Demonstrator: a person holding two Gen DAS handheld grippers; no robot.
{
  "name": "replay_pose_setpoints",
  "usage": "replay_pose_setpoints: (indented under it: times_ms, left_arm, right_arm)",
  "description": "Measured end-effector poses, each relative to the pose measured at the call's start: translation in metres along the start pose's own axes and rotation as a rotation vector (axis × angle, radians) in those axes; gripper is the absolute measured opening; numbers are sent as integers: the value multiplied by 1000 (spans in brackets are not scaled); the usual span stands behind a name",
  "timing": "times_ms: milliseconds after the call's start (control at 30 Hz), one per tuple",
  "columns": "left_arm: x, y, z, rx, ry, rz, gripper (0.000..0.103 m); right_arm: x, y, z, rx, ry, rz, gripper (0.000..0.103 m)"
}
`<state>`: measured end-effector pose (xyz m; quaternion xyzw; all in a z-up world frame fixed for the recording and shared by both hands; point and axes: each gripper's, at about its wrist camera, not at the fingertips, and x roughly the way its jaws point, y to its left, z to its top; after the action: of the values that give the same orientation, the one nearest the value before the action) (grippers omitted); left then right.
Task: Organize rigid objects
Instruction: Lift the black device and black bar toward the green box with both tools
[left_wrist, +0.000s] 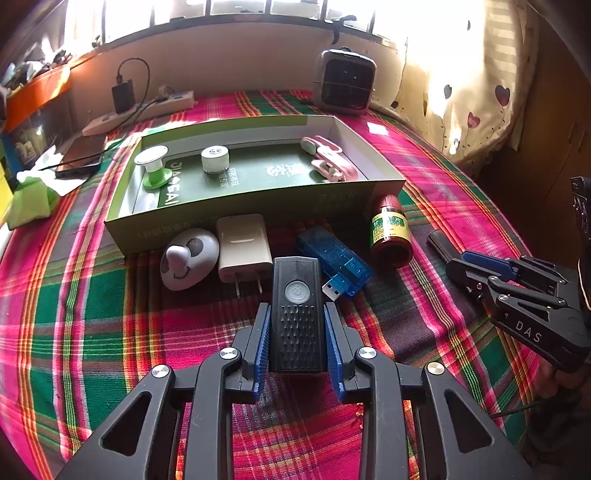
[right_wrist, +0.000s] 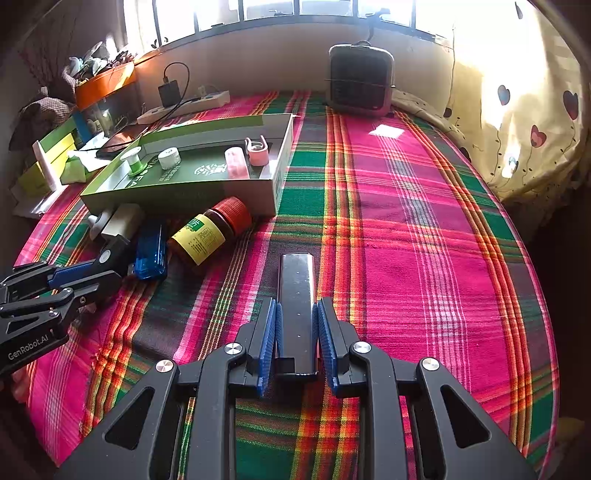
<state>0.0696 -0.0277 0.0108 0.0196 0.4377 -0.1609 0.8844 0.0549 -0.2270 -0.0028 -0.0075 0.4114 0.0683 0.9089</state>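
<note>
My left gripper (left_wrist: 297, 308) is shut on a black device with a round power button (left_wrist: 297, 291), which rests on the plaid cloth. My right gripper (right_wrist: 298, 301) is shut on a dark shiny flat bar (right_wrist: 297, 288), also low over the cloth. A white plug charger (left_wrist: 243, 247), a panda-face piece (left_wrist: 188, 258), a blue USB stick (left_wrist: 332, 258) and a brown red-capped bottle (left_wrist: 390, 232) lie in front of the green box (left_wrist: 255, 206). Inside the box are a green spool (left_wrist: 151, 162), a white cap (left_wrist: 215, 158) and pink clips (left_wrist: 328, 158).
A small grey fan heater (left_wrist: 345, 81) stands at the back by the wall. A power strip (left_wrist: 140, 110) with a black adapter and a phone (left_wrist: 81, 153) lie at the back left. A heart-print curtain (right_wrist: 517, 122) hangs on the right.
</note>
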Motion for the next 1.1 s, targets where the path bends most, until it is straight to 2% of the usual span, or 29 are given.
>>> replay_pose_setpoints:
  times_ms: [1100]
  left_arm:
    - [-33, 9, -1, -30, -77, -3, 26]
  right_arm:
    - [-21, 13, 3, -19, -53, 41, 24]
